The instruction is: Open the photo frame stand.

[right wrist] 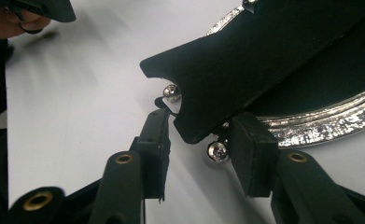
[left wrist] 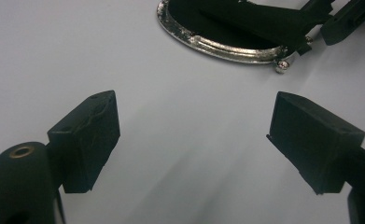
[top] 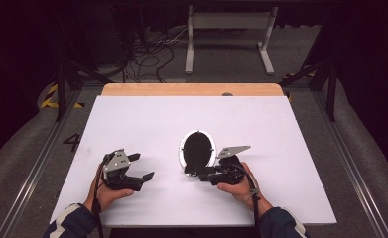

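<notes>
An oval silver-rimmed picture frame [top: 197,148] lies face down on the white board [top: 261,129], its black back up. Its black prop stand [right wrist: 264,60] slants up off the back. My right gripper [right wrist: 201,144] sits at the frame's near edge with the stand's tip between its jaws. A sliver of white shows between the left pad [right wrist: 156,140] and the stand, so the jaws stand open around it. Small silver ball feet [right wrist: 216,151] stick out of the rim [right wrist: 320,123]. My left gripper [top: 142,165] hovers open and empty, left of the frame [left wrist: 217,46].
The white board lies on a wooden table whose far edge [top: 191,89] shows behind it. Beyond it are cables on the floor [top: 152,54] and a white metal stand [top: 228,34]. Bare board stretches to the left, right and behind the frame.
</notes>
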### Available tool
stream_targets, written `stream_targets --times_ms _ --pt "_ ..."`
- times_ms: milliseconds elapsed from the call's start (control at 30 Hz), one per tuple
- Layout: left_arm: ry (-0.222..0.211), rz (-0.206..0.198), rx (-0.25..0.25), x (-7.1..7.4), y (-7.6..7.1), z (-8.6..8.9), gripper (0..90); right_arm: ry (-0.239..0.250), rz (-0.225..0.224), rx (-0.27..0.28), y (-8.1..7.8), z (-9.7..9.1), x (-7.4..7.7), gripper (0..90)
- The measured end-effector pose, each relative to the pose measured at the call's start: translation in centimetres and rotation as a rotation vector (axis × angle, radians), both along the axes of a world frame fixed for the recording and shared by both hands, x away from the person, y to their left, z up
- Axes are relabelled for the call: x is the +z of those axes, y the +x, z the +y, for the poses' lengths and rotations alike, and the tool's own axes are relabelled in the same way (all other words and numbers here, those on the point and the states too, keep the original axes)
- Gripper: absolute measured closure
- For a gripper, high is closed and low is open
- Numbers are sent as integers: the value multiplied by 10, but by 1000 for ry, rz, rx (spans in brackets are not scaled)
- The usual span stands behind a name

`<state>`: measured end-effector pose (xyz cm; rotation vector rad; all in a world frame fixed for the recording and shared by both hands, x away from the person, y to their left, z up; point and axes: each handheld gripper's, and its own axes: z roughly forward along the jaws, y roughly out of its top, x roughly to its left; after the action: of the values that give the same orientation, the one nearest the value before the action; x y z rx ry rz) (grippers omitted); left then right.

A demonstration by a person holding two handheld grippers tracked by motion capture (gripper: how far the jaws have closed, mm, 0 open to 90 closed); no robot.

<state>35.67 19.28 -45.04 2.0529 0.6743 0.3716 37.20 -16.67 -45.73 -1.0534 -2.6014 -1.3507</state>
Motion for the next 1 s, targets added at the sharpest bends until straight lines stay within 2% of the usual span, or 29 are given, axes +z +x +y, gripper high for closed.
stream_targets --times_ms 133,233,300,333,533,567,600,667,800,867,1000 --pt "14 6 -9 -1 2 -9 171 67 73 -15 5 -4 -3 547" --pt "21 2 -17 -1 4 -14 173 134 143 -41 10 -8 -7 559" --pt "19 6 -15 -1 4 -16 173 150 155 -48 10 -9 -7 561" --pt "26 5 -24 -1 6 -19 172 185 174 -60 12 -10 -7 567" --pt "38 12 -31 -3 10 -25 171 264 228 -106 17 -8 -9 576" --pt "40 11 -36 -3 12 -26 171 264 228 -106 17 -8 -9 576" --pt "45 12 -39 -3 14 -28 172 279 247 -118 19 -7 -9 573" --pt "51 15 -47 -3 15 -32 172 247 252 -121 20 -4 -9 588" --pt "74 12 -60 -4 20 -38 171 236 268 -136 20 -4 -8 595" --pt "86 14 -68 -5 21 -41 170 246 282 -144 20 -5 -8 590" --pt "84 19 -81 -6 23 -43 159 288 277 -165 22 -8 -8 538"
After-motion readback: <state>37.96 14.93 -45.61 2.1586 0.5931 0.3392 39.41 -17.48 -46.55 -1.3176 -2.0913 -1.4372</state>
